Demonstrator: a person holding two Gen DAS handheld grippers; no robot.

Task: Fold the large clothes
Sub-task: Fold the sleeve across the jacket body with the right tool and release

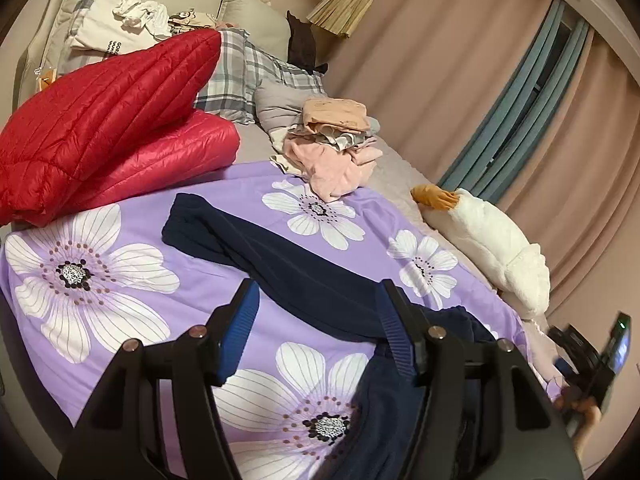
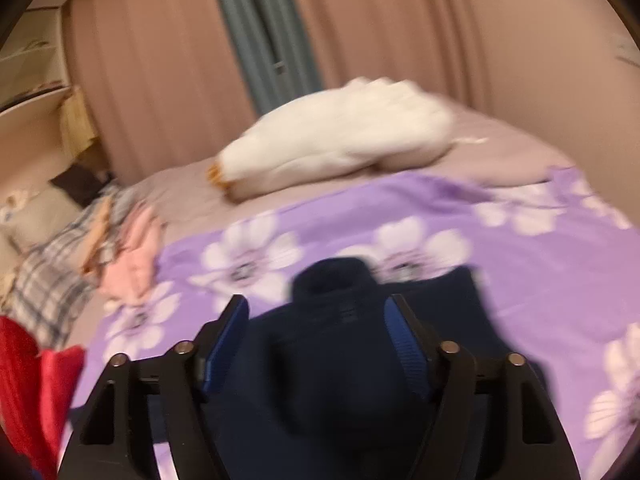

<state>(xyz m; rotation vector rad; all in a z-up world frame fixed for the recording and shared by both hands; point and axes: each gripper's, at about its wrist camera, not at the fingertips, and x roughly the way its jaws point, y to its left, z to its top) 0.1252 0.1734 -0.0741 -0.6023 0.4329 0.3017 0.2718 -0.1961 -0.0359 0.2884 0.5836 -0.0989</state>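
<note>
Mid-fold on a navy garment (image 1: 280, 256), spread across the purple floral bedspread (image 1: 132, 300) on the bed. Judged as the pause between two folds: both tools free of cloth, one part of the garment lying as a long dark band, probably a sleeve or a leg. From the left wrist view, far left and beyond the left hand-held gripper (image 1: 316, 312): a red quilted jacket (image 1: 108, 120), folded and bulky, well apart from the work. Straight ahead of the left hand-held gripper: the dark band running from up-left down toward its right finger, with more navy cloth bunched below that finger. Jaws standing apart, purple bedspread showing between the blue pads (image 1: 240, 332), nothing pinched. Farther ahead and right: a loose heap of pink clothes (image 1: 332, 168), then a white plush duck (image 1: 492, 248) by the bed's edge, with the right hand-held gripper (image 1: 592, 364) at the frame's far right. From the right wrist view, blurred: the right hand-held gripper (image 2: 316, 320) with jaws wide, navy cloth lying under and between the fingers but not pressed by either pad; whether the cloth touches them cannot be told. Next move likely calls for choosing two edges or corners of the garment, closing one tool on each, then lifting and carrying the cloth over itself evenly so the fold lands flat and square.
</note>
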